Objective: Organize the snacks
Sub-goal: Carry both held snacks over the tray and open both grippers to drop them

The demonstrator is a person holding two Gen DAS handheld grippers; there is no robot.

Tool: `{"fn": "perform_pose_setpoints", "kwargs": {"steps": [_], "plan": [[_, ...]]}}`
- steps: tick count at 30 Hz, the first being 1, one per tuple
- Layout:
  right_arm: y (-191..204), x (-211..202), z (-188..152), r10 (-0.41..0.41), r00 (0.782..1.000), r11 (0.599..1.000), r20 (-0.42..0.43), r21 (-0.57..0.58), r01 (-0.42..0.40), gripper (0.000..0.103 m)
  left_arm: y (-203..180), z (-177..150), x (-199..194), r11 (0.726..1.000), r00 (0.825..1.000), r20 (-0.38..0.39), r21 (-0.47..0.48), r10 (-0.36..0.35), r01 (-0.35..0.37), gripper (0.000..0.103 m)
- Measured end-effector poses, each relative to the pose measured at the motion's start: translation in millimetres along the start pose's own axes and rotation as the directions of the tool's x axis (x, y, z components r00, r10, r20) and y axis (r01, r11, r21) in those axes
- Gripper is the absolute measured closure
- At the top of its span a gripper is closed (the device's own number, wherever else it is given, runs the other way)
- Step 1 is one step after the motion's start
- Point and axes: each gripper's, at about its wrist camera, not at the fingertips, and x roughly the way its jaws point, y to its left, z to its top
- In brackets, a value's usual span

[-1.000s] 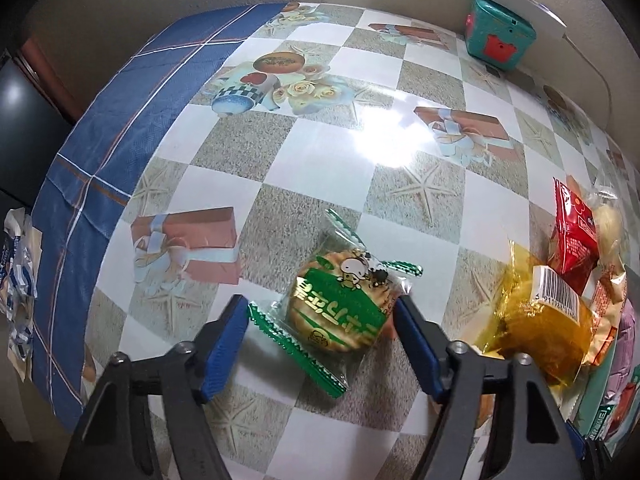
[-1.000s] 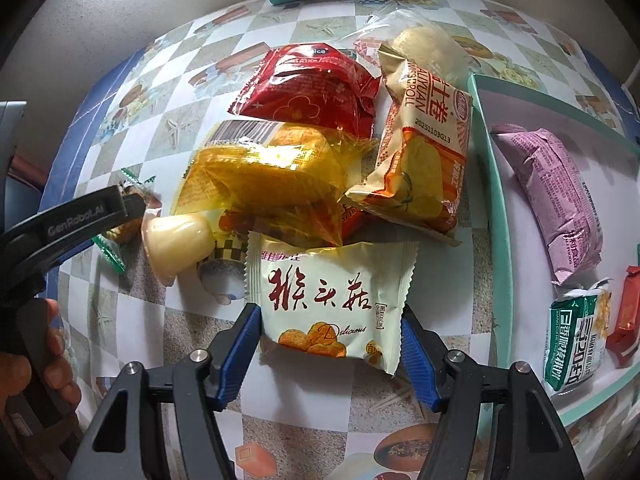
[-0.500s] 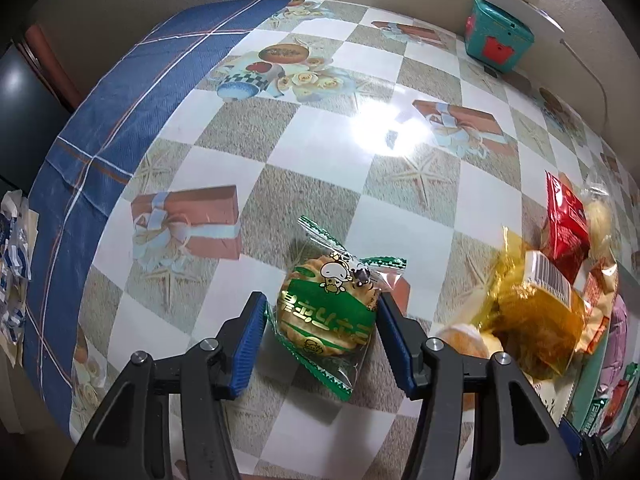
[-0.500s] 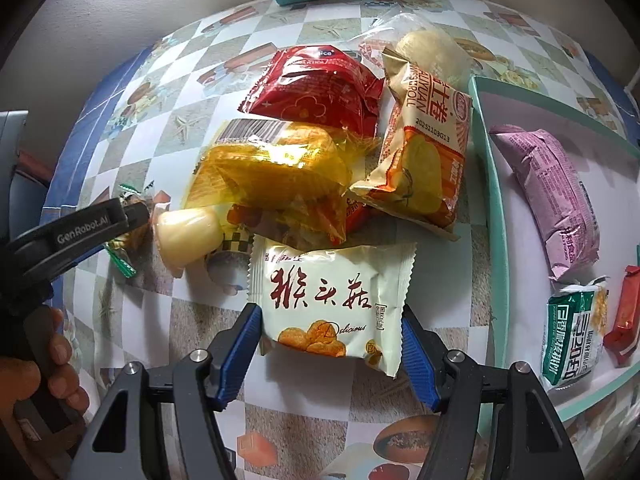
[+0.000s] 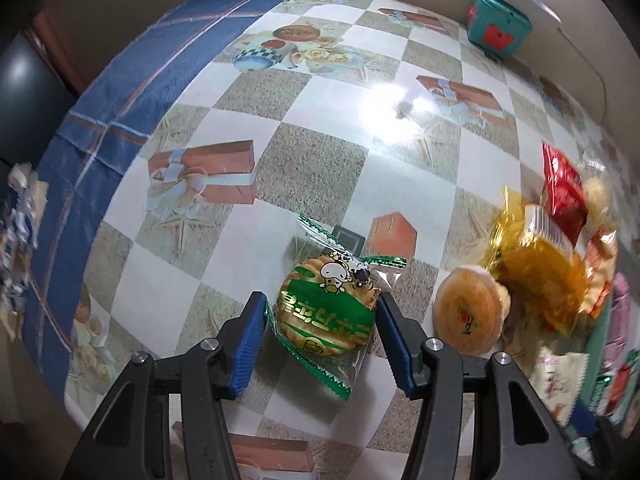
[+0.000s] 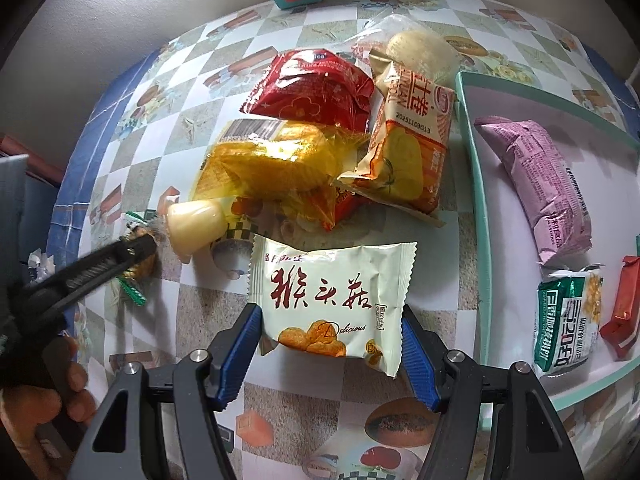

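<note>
Left wrist view: the left gripper point(image 5: 322, 334) has its blue fingers point(image 5: 250, 344) on either side of a green-wrapped round cracker point(image 5: 328, 314), which is lifted clear of the checked desk point(image 5: 316, 160). The right pad meets the wrapper's edge; on the left a sliver of clear wrapper lies against the pad, so the fingers are clamped on the packet, having closed in over the last second. The lower tail of the wrapper hangs below the fingers. Toward the desk's right edge the snack pile is blurred: a round orange-topped jelly cup point(image 5: 470, 316), a yellow bag point(image 5: 536, 276) and a red packet point(image 5: 562, 196) can be told, the rest not. A teal box point(image 5: 498, 26) stands at the far edge. Right wrist view: the right gripper point(image 6: 332, 350) straddles a cream biscuit packet point(image 6: 330, 300) lying on the desk near the pile's near side; both pads seem to touch its sides, but whether they press or merely flank it cannot be told. A teal tray point(image 6: 482, 240) by the desk's right edge holds a pink packet point(image 6: 540, 184), a green-and-white one point(image 6: 568, 320) and a red one cut off by the frame. At the left the other gripper shows only as a dark blur, with part of a hand point(image 6: 44, 400) below it.
</note>
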Motion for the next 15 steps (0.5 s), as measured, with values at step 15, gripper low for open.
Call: {"fn": "perform_pose_setpoints", "kwargs": {"steps": [15], "plan": [[-22,-39,-1,0.069,0.996,0.997,0.054,0.036,-0.071,0.033,0,-24,-45,0.997,0.997,0.075,-0.08,0.026,-0.02,0.047]]}}
